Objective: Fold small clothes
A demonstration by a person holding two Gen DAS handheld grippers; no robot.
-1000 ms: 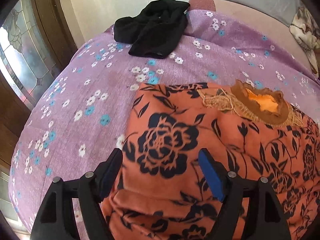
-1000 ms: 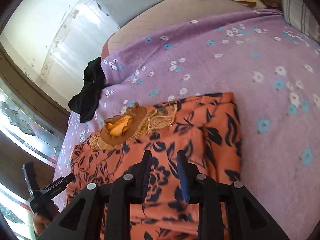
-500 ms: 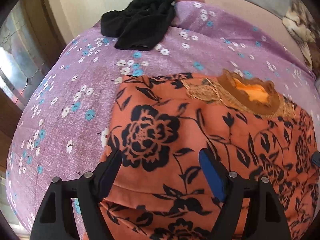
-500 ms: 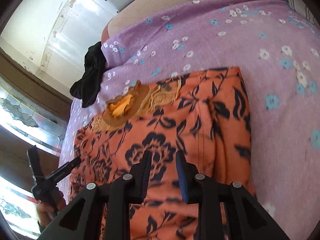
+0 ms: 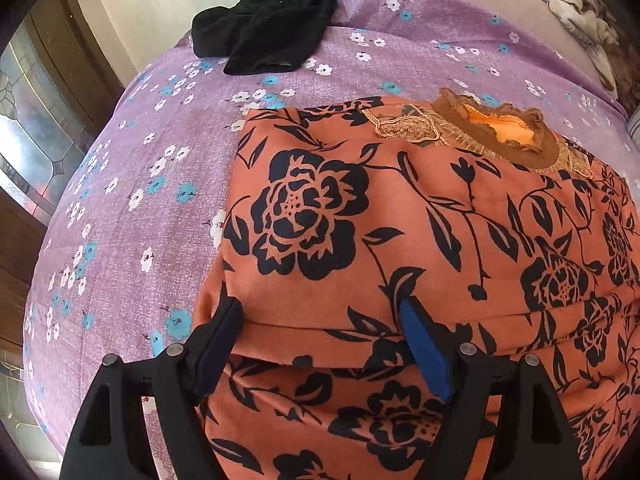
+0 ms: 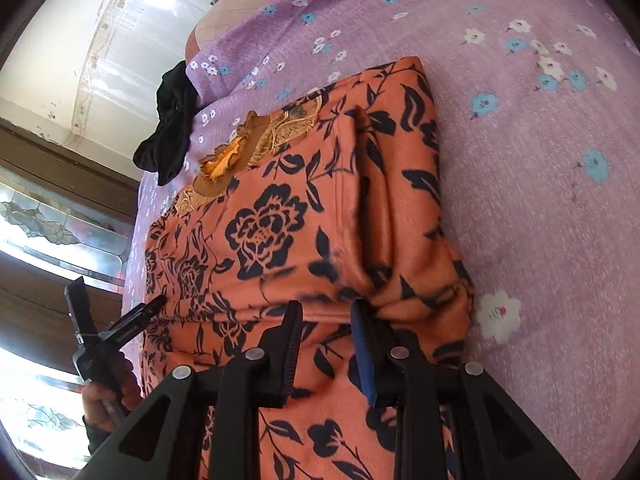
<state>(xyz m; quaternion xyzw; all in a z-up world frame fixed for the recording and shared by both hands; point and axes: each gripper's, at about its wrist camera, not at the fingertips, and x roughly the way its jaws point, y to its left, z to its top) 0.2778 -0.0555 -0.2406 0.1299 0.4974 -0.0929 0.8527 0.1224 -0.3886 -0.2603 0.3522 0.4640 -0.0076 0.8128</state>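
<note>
An orange garment with a dark blue flower print (image 5: 420, 240) lies partly folded on the purple flowered bedsheet (image 5: 132, 208); its brown embroidered neckline (image 5: 500, 136) points to the far side. My left gripper (image 5: 320, 328) is open and straddles a fold ridge near the garment's left edge. My right gripper (image 6: 326, 328) is open with a narrow gap, low over the garment (image 6: 280, 224) near its right side, where the cloth bunches up. The left gripper also shows in the right wrist view (image 6: 116, 332), held by a hand.
A black garment (image 5: 268, 20) lies crumpled at the far edge of the bed; it also shows in the right wrist view (image 6: 172, 124). A patterned blanket (image 5: 588, 28) lies at the far right. A wall and a stained-glass window (image 5: 36, 128) stand left of the bed.
Both grippers have moved forward and down onto the orange garment. The cloth now bulges into a fold ridge in front of them. The right side of the garment has bunched up.
</note>
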